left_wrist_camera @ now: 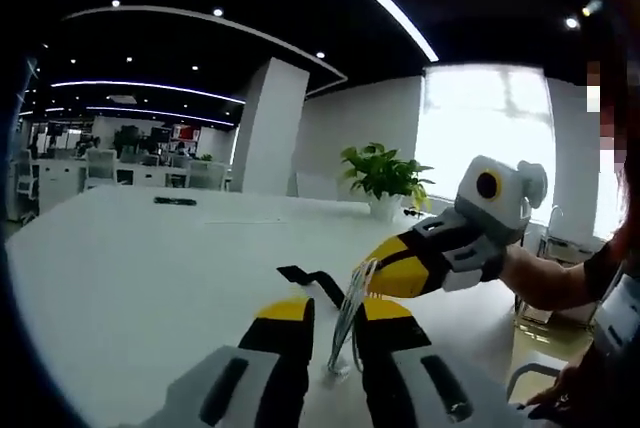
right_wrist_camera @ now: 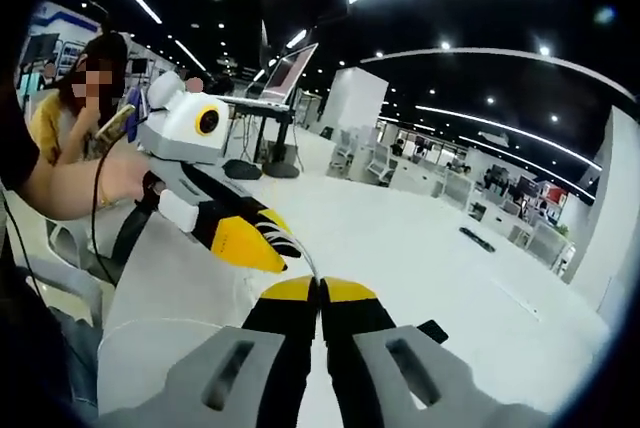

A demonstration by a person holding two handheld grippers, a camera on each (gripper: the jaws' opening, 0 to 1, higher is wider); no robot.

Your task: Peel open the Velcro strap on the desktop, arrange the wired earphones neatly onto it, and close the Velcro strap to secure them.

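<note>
The white wired earphone cable (left_wrist_camera: 345, 333) hangs in loops between the yellow-tipped jaws of my left gripper (left_wrist_camera: 338, 306), which stand slightly apart and pinch it. My right gripper (left_wrist_camera: 362, 283) comes in from the right, shut on the top of the same cable. The black Velcro strap (left_wrist_camera: 310, 280) lies flat on the white table just beyond both grippers. In the right gripper view my right gripper (right_wrist_camera: 318, 286) has its jaws pressed together on a thin strand of cable (right_wrist_camera: 312, 270). There my left gripper (right_wrist_camera: 283, 263) meets it from the left, and the strap's end (right_wrist_camera: 432, 331) shows at the right.
The white table (left_wrist_camera: 150, 268) stretches far to the left, with a small black object (left_wrist_camera: 175, 201) near its far edge. A potted plant (left_wrist_camera: 385, 173) stands at the back. A seated person (right_wrist_camera: 75, 98) and chairs are beyond the table's edge.
</note>
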